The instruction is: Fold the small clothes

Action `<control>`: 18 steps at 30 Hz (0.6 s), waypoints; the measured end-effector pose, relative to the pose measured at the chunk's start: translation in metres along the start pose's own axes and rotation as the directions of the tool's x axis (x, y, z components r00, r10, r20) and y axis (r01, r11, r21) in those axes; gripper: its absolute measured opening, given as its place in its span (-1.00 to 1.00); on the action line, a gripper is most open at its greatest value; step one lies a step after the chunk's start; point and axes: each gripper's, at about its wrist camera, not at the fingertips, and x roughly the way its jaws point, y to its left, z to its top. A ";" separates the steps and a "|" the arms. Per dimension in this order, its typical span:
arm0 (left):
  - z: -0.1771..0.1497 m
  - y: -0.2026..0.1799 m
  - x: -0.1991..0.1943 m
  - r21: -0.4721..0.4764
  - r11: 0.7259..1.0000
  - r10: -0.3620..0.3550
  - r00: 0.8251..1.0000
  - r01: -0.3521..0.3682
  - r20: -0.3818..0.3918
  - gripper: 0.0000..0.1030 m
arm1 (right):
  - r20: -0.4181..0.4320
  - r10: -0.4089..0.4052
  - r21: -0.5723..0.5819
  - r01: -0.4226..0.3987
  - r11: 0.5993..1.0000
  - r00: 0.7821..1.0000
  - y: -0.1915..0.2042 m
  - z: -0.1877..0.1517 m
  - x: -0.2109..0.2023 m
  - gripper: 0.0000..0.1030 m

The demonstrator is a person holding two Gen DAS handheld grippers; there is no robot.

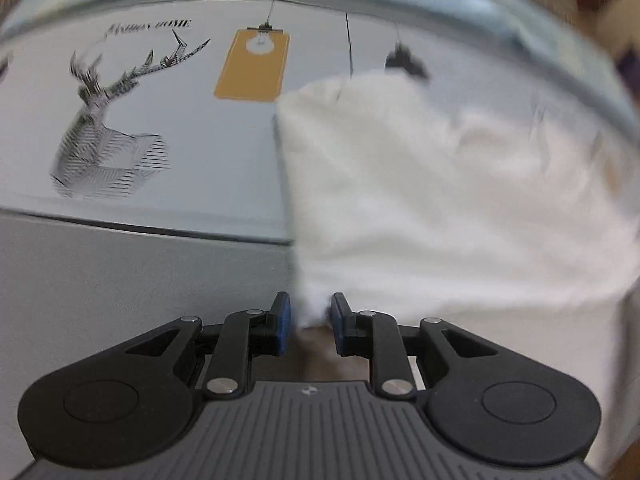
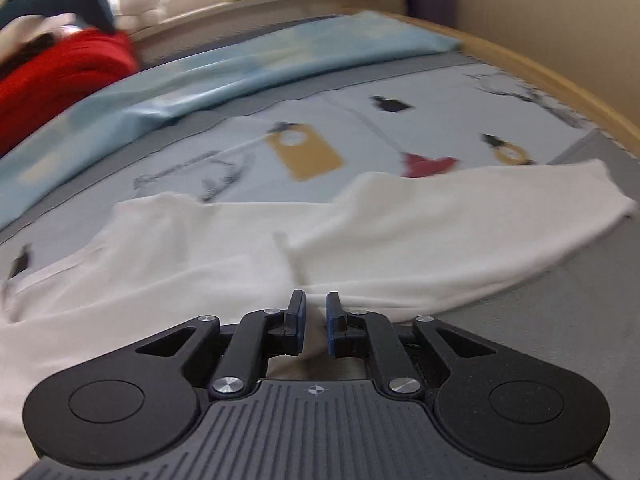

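- The surface is a bed covered by a grey sheet with a paler printed panel; a wooden frame edge curves round its far side below a beige wall
- A light blue blanket lies along the far part of the bed, with a red fabric heap at its left end
- Behind that runs a ledge with soft toys, blurred, and a dark shark-like toy over the red heap
- The white garment is spread across the near part of the bed, partly over the printed panel; in the left wrist view it rises in a blurred fold from the tool
- Prints on the panel: a line-drawn stag head under lettering, and a yellow tag shape
- The left tool is nearly closed, its blue pads pinching a bunched edge of the white garment
- The right tool is closed down to a thin gap, with a white fold of the garment pinched between its pads
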 end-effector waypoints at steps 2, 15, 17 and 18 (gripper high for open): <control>-0.003 0.004 -0.002 0.007 1.000 0.017 1.000 -0.017 0.004 -0.54 | 0.039 -0.021 0.018 0.020 1.000 0.999 -0.006 0.005 -0.006 -0.74; -0.008 -0.015 -0.009 0.062 0.997 0.041 0.998 -0.043 0.043 -0.40 | -0.182 0.128 0.117 -0.107 0.987 0.975 -0.028 0.007 0.026 -0.18; -0.003 -0.023 -0.024 0.060 0.997 0.032 0.994 -0.038 0.104 -0.40 | -0.093 0.099 0.161 -0.083 0.983 0.991 -0.045 0.021 0.013 -0.18; 0.000 -0.029 -0.032 0.059 0.998 0.022 0.991 -0.030 0.134 -0.40 | -0.049 0.074 0.159 -0.065 0.985 0.996 -0.051 0.026 0.006 -0.17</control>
